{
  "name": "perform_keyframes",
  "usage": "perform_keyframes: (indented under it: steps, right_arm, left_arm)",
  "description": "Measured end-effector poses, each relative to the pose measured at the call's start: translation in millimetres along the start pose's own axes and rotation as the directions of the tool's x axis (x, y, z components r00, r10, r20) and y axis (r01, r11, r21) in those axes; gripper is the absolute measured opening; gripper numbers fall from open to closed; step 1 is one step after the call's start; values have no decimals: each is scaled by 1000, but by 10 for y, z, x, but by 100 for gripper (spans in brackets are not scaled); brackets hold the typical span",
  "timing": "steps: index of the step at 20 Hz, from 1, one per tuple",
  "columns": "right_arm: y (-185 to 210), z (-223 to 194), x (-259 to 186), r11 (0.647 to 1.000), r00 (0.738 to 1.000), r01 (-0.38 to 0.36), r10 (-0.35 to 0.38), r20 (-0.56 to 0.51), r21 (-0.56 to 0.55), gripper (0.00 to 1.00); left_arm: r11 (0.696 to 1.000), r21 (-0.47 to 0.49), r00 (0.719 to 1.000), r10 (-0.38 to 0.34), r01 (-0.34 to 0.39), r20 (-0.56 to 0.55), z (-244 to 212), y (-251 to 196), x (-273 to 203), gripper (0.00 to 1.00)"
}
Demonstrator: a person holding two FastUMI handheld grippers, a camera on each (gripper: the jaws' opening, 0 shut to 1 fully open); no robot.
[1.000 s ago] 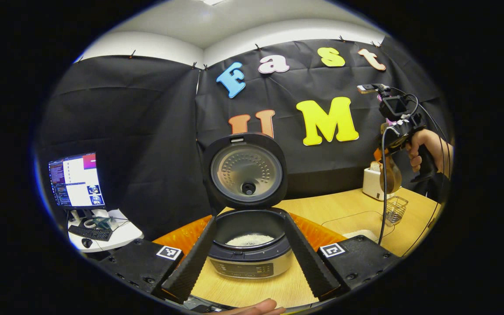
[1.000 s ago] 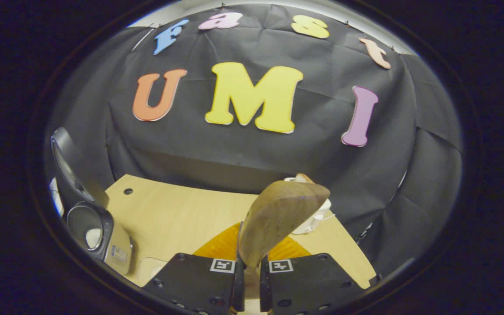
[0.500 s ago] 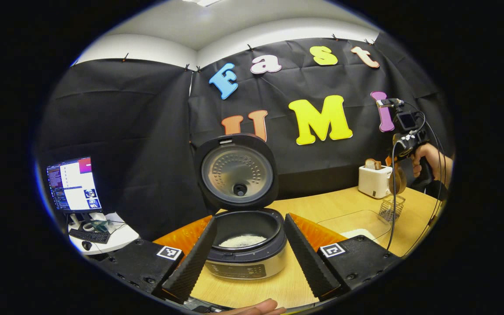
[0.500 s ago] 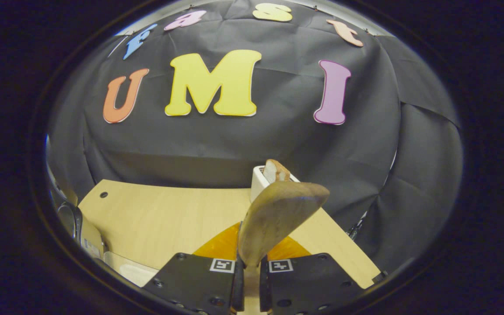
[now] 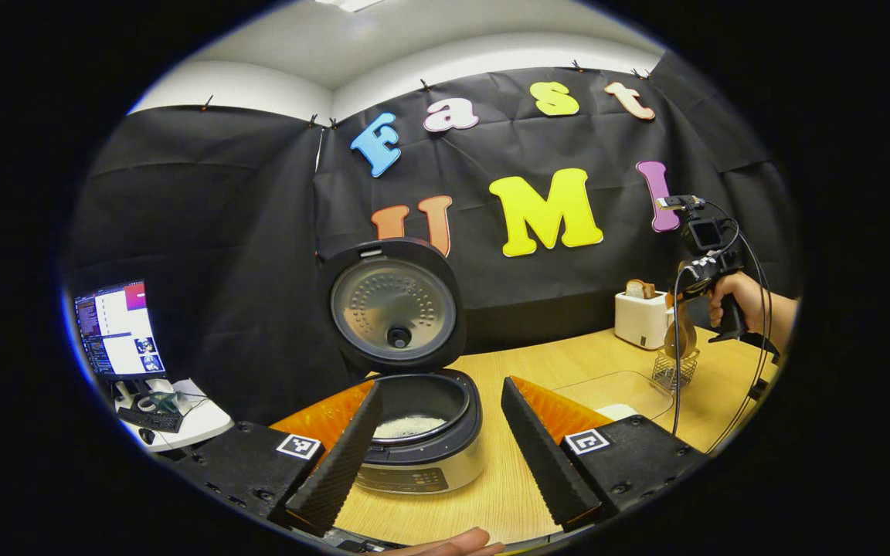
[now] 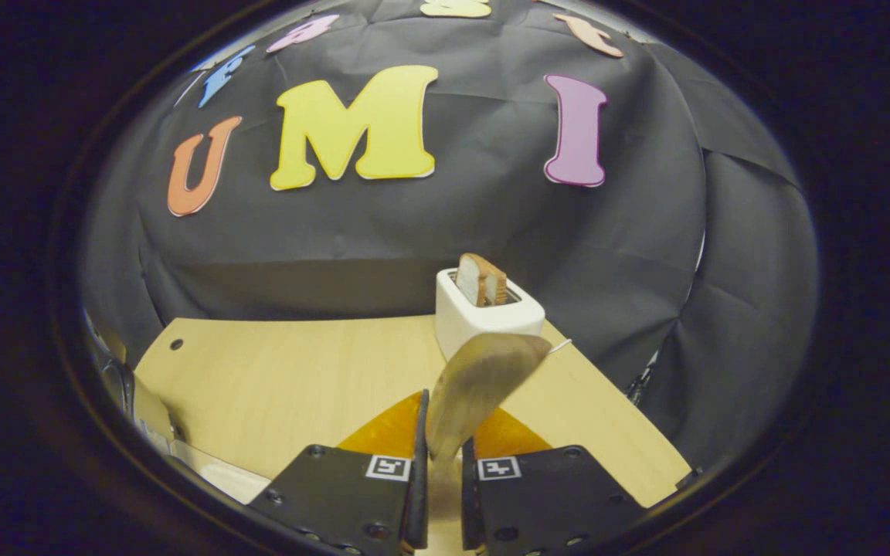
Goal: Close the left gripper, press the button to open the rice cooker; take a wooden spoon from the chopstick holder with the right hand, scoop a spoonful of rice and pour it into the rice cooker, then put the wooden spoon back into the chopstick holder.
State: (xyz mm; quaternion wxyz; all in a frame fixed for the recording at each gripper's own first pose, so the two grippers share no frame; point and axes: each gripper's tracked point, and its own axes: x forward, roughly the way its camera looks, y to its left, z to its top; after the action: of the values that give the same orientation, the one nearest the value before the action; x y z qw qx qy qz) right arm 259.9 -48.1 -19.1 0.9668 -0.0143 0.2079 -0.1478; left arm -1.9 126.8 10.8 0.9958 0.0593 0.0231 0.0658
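Two tools are in use above a pale wooden table [image 5: 568, 363]. In the left gripper view, the left tool [image 5: 429, 440] is seen at the bottom of the frame with its fingers spread well apart and nothing between them. Between and behind those fingers, at lower centre, the rice cooker [image 5: 423, 444] is set on the table with its lid [image 5: 392, 307] swung upright and a layer of white rice [image 5: 411, 425] lying in the pot. At the right edge of that view, the right tool [image 5: 683, 328] is held by a hand [image 5: 735, 297], and the wooden spoon [image 5: 680, 337] is carried bowl-down directly over the wire chopstick holder [image 5: 674, 369]; whether the spoon touches the holder cannot be told. A white toaster [image 5: 640, 318] with a slice of bread is placed just left of the holder, and a clear shallow container [image 5: 619, 390] is seen nearer the frame's centre. A lit monitor [image 5: 116, 328] is stood on a small white stand at the far left.

In the right gripper view, the right tool [image 6: 439, 483] is clamped on the spoon's [image 6: 476, 386] handle at bottom centre, with the bowl rising toward the toaster [image 6: 484, 313] at mid-frame.
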Motion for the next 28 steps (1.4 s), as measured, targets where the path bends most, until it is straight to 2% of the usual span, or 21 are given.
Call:
perform_keyframes:
  steps: [6,14,19,21,22,23,24,26,27,28]
  right_arm:
    - [-51,55,-82,1000,1000,8,-8,30,5,26]
    - [-93,-19,-273,995,997,-66,64,33,77,38]
    - [-219,-55,-467,988,993,-108,102,59,108,53]
    - [-281,-58,-577,984,990,-128,118,82,123,64]
    - [-338,-65,-636,984,989,-128,116,93,124,75]
    - [-419,-90,-696,986,989,-119,106,103,121,78]
    - [-485,-98,-771,985,988,-121,107,114,121,85]
    - [-577,-113,-985,981,982,-144,126,140,129,86]
    - [-646,-115,-1073,980,980,-147,125,156,134,94]
    - [-730,-126,-1164,982,978,-140,117,170,129,94]
  left_arm:
    - [1000,-8,1000,12,-12,-2,3,19,3,98]
    - [1000,-20,1000,-1,2,15,50,-85,-29,98]
    - [1000,-22,1000,-4,4,30,106,-150,-80,98]
    - [999,-34,999,20,-19,32,120,-116,-134,98]
    - [999,-42,999,32,-30,37,138,-107,-172,98]
    - [998,-49,999,33,-31,38,148,-131,-202,99]
    - [998,-56,999,25,-23,41,164,-162,-238,100]
    - [998,-70,998,14,-10,57,233,-204,-298,98]
    - [997,-72,998,12,-8,60,263,-185,-320,98]
    - [997,-73,998,10,-5,59,295,-171,-337,98]
